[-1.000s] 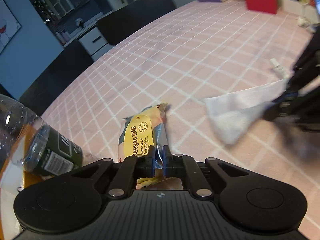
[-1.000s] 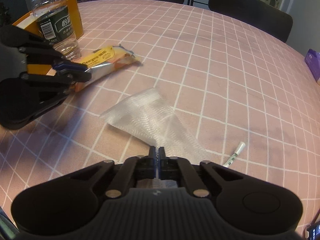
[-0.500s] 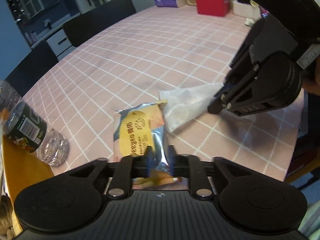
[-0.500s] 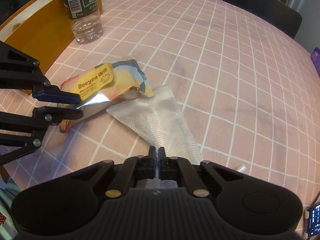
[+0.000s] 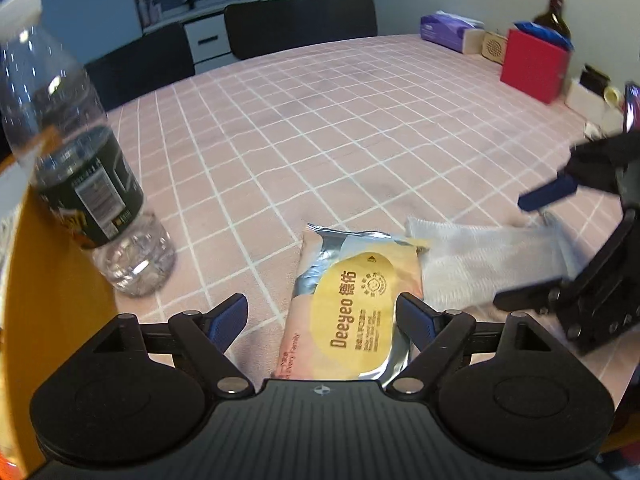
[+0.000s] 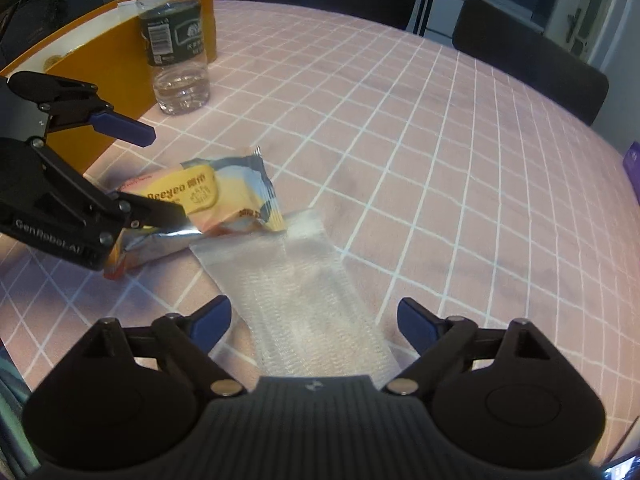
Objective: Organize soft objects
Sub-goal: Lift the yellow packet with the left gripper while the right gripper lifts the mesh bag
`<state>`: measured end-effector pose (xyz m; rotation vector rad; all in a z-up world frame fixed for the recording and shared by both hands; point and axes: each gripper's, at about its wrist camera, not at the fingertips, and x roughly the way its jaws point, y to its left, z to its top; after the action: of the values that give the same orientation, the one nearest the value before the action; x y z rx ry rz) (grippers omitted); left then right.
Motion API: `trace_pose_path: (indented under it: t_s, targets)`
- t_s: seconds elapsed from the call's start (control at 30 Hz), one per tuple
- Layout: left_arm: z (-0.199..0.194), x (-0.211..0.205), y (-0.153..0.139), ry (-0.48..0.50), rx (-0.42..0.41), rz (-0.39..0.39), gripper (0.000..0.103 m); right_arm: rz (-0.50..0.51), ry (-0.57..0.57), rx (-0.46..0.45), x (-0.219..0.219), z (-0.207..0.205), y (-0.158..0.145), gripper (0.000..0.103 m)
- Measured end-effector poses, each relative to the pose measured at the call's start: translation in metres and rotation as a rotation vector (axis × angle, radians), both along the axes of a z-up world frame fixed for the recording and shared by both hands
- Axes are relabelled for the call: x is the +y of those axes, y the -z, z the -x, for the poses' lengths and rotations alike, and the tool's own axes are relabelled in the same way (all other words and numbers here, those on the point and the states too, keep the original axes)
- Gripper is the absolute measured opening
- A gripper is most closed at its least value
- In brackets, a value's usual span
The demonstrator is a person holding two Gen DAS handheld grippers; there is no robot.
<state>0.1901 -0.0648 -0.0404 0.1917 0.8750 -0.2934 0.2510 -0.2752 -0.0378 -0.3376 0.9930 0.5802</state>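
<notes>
Left wrist view: the left gripper (image 5: 322,317) has its jaws opening wide, with the wet-wipe pack (image 5: 354,304) lying flat on the pink checked tablecloth (image 5: 320,128) between them; neither pad presses it. The pack's near edge is hidden by the gripper body. The white cloth (image 5: 480,256) lies just right of the pack, touching its far corner. A water bottle (image 5: 76,168), blurred, stands at left against an orange box (image 5: 44,280), which is cut off.

Right wrist view: the right gripper (image 6: 314,322) likewise has jaws opening, nothing clamped; the cloth's near end passes under its body. The left gripper's lower finger hides part of the pack.
</notes>
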Motion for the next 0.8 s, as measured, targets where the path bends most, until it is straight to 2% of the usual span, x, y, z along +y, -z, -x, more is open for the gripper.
trace_pose_path:
  t_s: [0.17, 0.27, 0.37, 0.47, 0.53, 0.67, 0.7, 0.73, 0.77, 0.8]
  targets:
    - [0.000, 0.000, 0.001, 0.024, 0.030, 0.069, 0.100, -0.054, -0.013, 0.093, -0.004, -0.003, 0.003, 0.091]
    - [-0.001, -0.003, 0.008, 0.050, 0.043, 0.030, 0.103, -0.023, -0.020, 0.080, 0.002, 0.001, 0.005, 0.091]
    - [-0.001, -0.006, 0.013, 0.060, 0.051, 0.004, 0.103, -0.010, -0.009, 0.087, 0.005, 0.000, 0.010, 0.085]
    - [-0.002, -0.011, 0.021, 0.099, 0.089, -0.017, 0.103, -0.008, -0.001, 0.078, 0.004, -0.003, 0.011, 0.084]
    - [-0.001, -0.010, 0.023, 0.100, 0.082, -0.004, 0.103, -0.001, -0.001, 0.064, 0.005, -0.003, 0.011, 0.078]
    - [-0.004, -0.008, 0.024, 0.089, 0.070, 0.007, 0.103, -0.001, 0.002, 0.051, 0.004, -0.002, 0.007, 0.056]
    - [-0.003, -0.008, 0.023, 0.091, 0.064, 0.013, 0.100, 0.001, 0.006, 0.047, 0.004, -0.002, 0.006, 0.048]
    - [-0.003, -0.008, 0.022, 0.095, 0.057, 0.020, 0.090, 0.002, 0.010, 0.043, 0.003, -0.002, 0.005, 0.044]
    - [-0.003, -0.008, 0.020, 0.088, 0.053, 0.021, 0.082, 0.003, 0.016, 0.037, 0.002, -0.002, 0.005, 0.035]
    - [-0.003, -0.008, 0.019, 0.084, 0.049, 0.020, 0.079, 0.008, 0.023, 0.029, 0.001, -0.001, 0.004, 0.024]
